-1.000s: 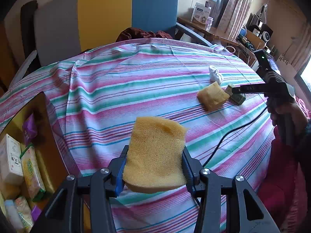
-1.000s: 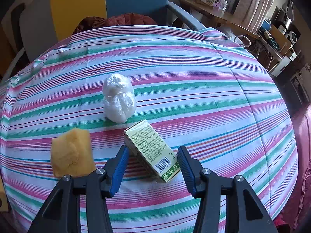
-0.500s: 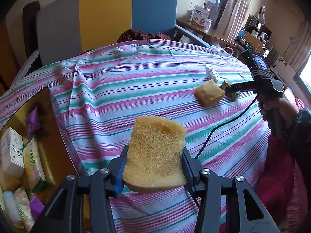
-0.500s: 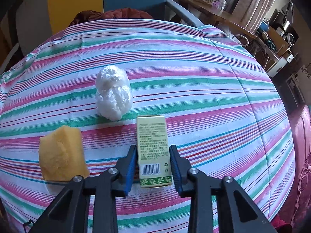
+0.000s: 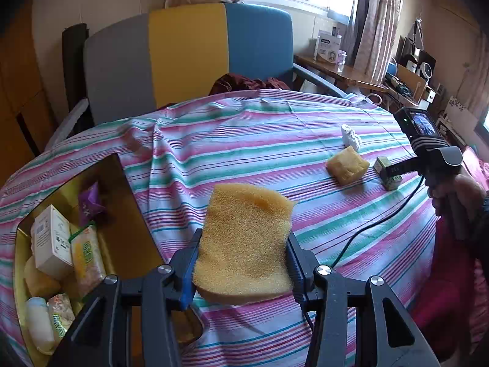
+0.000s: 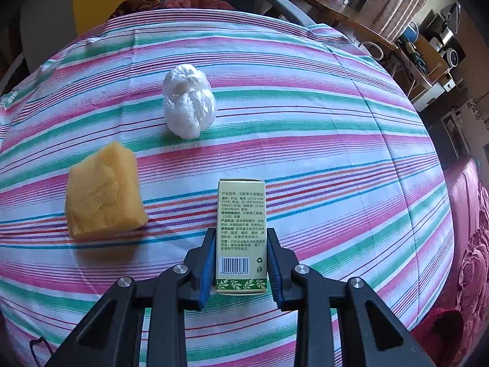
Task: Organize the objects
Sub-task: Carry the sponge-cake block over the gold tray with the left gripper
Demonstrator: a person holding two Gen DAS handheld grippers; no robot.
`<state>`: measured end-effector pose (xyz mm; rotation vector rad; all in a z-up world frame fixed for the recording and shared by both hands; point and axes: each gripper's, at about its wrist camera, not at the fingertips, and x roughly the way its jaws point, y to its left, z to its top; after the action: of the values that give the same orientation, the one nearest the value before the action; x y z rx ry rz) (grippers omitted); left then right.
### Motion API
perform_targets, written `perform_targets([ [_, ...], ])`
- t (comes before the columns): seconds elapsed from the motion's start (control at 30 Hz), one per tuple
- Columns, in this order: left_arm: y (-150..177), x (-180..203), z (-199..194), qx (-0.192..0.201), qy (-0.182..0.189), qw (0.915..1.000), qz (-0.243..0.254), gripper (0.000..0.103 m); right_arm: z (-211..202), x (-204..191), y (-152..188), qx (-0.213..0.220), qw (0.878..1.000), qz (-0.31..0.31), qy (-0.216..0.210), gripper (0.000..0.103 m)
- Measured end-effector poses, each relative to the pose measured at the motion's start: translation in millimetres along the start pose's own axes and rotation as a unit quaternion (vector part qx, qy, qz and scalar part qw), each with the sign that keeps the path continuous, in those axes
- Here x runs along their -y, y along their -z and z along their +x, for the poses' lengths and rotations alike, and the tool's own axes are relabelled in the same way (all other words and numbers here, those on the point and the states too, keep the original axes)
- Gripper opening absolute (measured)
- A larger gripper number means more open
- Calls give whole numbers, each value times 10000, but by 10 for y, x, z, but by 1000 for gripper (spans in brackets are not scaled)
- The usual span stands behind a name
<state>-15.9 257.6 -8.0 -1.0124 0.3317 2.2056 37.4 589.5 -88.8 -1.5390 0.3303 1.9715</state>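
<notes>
Green-white box point(image 6: 241, 235) lengthwise along clamped right tongs point(image 6: 241, 260); left tongs point(image 5: 243, 270) pinch sponge point(image 5: 244, 244)

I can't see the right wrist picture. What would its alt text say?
The right gripper is shut on a small green-and-cream box lying on a striped tablecloth. To the box's left sits a yellow sponge block, and beyond them a white plastic-wrapped bundle.
</notes>
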Motion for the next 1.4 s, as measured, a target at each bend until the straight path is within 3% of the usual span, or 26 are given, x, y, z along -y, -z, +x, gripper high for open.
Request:
perform_targets([
  [0.47, 133, -279, -183, 208, -194, 9992, -277, 50, -252, -340, 229, -234, 9995, -104, -192, 30],
  [0.83, 275, -470, -230, 208, -225, 9982, -521, 50, -392, -930, 534, -334, 9933, -872, -679, 29],
  [1.2, 361, -620, -246, 173, -309, 9968, -712, 50, -599, -1715, 704, 544, 9762, -1596, -1365, 29],
  [1.4, 444, -901, -253, 62, -215, 9926, -1194, 50, -571, -1892, 719, 931, 9712, -1923, -1058, 29],
])
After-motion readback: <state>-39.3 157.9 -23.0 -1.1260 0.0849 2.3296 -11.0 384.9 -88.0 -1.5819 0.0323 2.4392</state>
